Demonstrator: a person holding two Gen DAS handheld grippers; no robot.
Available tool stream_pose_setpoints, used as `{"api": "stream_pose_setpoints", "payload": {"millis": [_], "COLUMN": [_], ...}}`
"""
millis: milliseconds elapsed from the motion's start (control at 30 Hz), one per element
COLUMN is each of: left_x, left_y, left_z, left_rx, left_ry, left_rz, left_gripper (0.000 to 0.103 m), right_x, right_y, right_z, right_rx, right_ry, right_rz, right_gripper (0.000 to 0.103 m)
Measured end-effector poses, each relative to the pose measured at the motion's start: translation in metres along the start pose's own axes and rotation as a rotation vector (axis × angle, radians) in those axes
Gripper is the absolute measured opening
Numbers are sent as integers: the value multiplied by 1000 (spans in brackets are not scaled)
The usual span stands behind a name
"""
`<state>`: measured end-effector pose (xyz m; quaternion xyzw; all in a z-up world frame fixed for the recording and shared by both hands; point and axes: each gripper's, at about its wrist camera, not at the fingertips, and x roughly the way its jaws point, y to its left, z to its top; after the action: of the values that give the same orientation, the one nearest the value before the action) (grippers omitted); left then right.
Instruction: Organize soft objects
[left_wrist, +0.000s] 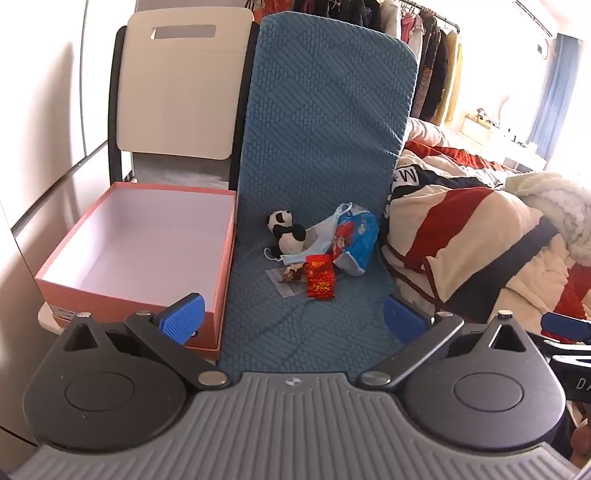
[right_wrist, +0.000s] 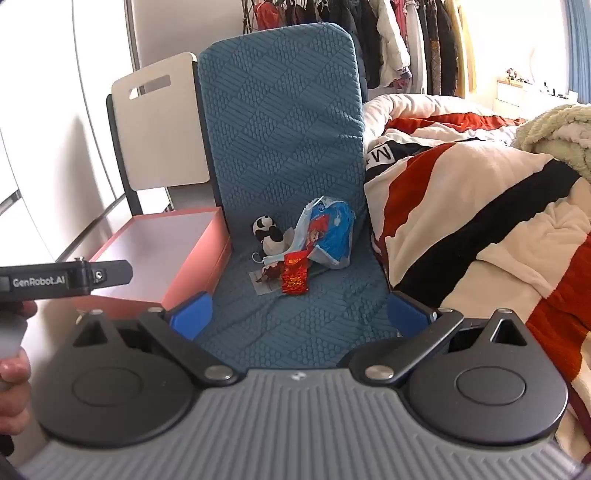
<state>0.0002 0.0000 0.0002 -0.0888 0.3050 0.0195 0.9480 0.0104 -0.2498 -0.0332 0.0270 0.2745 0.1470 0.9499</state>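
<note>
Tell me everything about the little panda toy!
The small black-and-white plush panda toy looks soft and fuzzy, with a white head, black ears and black arms. It sits slumped near the back of the blue quilted chair seat, leaning against a pale blue face mask and a blue printed plastic packet. Nothing is gripping it.

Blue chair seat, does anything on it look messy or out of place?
Yes. A toy panda, a face mask, a blue packet, a red packet and a small card lie jumbled and overlapping at the back of the seat, while the pink box beside it sits empty.
</note>
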Motion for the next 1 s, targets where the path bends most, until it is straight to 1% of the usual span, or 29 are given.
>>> {"api": "stream_pose_setpoints", "payload": {"millis": [167, 200, 333, 367, 600, 700, 933, 1000], "left_x": [-1, -1, -7, 1, 5, 5, 17, 19], "left_y": [-3, -3, 0, -3, -5, -8, -20, -20], "left_z": [0, -4, -6, -1, -1, -1, -6, -6], "left_rx": [15, -3, -6, -2, 6, 2, 51, 46], "left_ry": [2, -4, -9, 6, 17, 5, 43, 43], "left_rz": [-18, 3, -11, -3, -16, -24, -17, -22], "left_gripper": [103, 103, 103, 103, 103, 103, 103, 103], "right_x": [2, 3, 0, -2, 2, 5, 8, 9], "right_y": [-3, -3, 0, 1, -3, -8, -22, -25], "right_z": [-1, 0, -1, -1, -3, -6, -12, -14], "right_rx": [3, -1, -5, -6, -12, -5, 7, 6], "right_ry": [-6, -5, -8, -5, 1, 1, 1, -2], "right_rz": [3, 4, -4, -5, -13, -23, -22, -25], "right_gripper": [103, 103, 103, 103, 103, 103, 103, 103]}}
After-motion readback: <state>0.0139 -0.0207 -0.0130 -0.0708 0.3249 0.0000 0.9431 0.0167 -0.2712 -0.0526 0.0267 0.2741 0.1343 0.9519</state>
